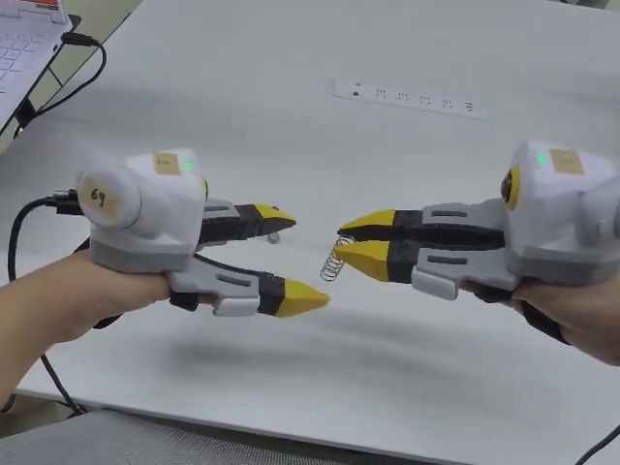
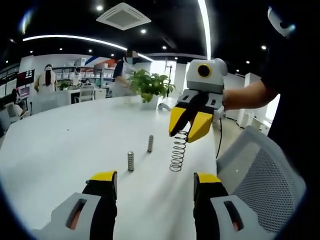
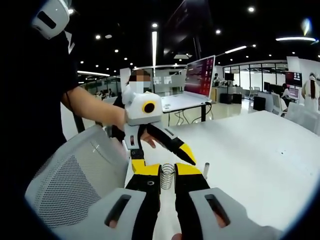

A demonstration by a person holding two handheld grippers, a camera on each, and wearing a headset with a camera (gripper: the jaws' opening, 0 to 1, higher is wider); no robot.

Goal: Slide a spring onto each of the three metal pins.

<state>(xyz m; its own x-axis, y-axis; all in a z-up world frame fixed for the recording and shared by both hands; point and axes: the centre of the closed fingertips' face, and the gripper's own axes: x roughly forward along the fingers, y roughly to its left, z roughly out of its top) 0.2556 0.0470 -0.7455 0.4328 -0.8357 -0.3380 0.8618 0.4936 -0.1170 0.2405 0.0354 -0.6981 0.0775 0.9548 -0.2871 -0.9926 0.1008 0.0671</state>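
Spring (image 2: pixel 178 151) hangs above the table (image 2: pixel 60 150), clamped in the right gripper's (image 1: pixel 341 240) near-closed jaws, on no pin yet, the left gripper (image 1: pixel 309 259) gaping empty; near pin (image 2: pixel 130 161) and far pin (image 2: pixel 150 143) look already coiled

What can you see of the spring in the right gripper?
The spring is a thin coil of bare silvery wire with open turns. The right gripper pinches its upper end between yellow jaw tips; the rest hangs free, slanting slightly, apparently clear of the white table.
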